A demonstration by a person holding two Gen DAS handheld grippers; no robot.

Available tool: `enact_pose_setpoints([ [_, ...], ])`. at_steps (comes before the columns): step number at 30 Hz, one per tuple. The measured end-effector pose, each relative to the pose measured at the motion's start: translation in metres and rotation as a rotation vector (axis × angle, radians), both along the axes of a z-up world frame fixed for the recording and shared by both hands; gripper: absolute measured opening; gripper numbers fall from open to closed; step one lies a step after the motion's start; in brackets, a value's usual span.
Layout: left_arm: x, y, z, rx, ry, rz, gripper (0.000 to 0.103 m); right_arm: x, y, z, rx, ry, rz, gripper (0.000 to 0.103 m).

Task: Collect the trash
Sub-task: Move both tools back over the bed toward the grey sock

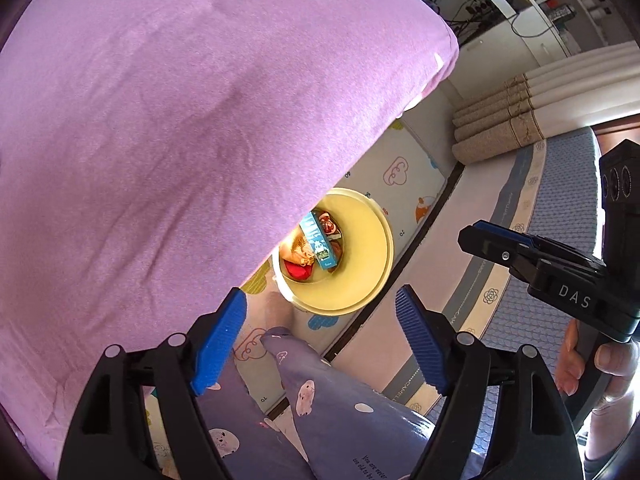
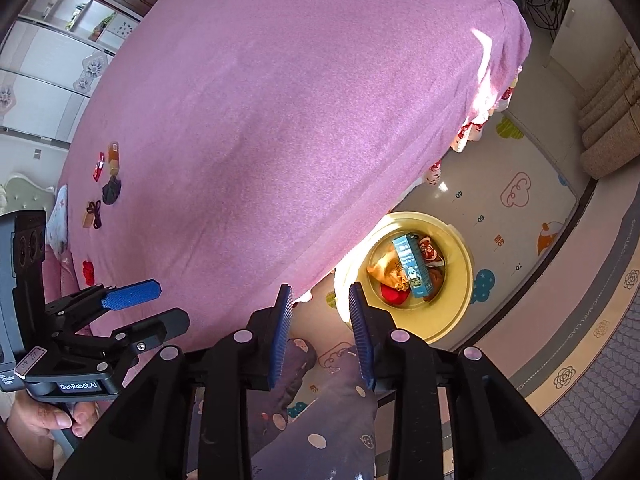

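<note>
A yellow trash bin (image 1: 362,280) (image 2: 456,312) stands on the floor by the edge of a purple-covered bed (image 1: 160,140) (image 2: 280,140). It holds a blue box (image 1: 320,246) (image 2: 412,266) and red and orange wrappers. My left gripper (image 1: 320,312) is open and empty above the bin; it also shows in the right wrist view (image 2: 160,304). My right gripper (image 2: 320,300) is open and empty above the bin's near rim; it shows in the left wrist view too (image 1: 480,236). Several small trash items (image 2: 106,180) lie on the bed at the far left.
A patterned play mat (image 2: 500,208) covers the floor around the bin. Rolled beige mats (image 1: 500,132) lie at the back right. My leg in printed purple trousers (image 1: 320,400) is below the grippers. A grey rug (image 2: 592,400) lies to the right.
</note>
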State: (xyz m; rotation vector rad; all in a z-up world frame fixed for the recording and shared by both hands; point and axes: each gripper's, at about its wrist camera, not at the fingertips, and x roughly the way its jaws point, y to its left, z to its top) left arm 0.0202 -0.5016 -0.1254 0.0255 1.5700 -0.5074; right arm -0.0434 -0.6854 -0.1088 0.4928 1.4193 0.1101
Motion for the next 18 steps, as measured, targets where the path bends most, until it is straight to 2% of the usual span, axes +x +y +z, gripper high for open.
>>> enact_pose_setpoints([
  [3, 0.009, 0.032, 0.011, -0.009, -0.03, 0.058, 0.078, 0.018, 0.029, 0.008, 0.005, -0.019, 0.041, 0.034],
  [9, 0.026, 0.096, 0.02, -0.006, -0.072, 0.145, 0.079, 0.047, 0.098, 0.015, 0.015, -0.026, 0.11, 0.036],
  [18, 0.046, 0.208, 0.022, -0.007, -0.085, 0.25, 0.079, 0.081, 0.212, 0.022, 0.021, -0.035, 0.191, 0.039],
])
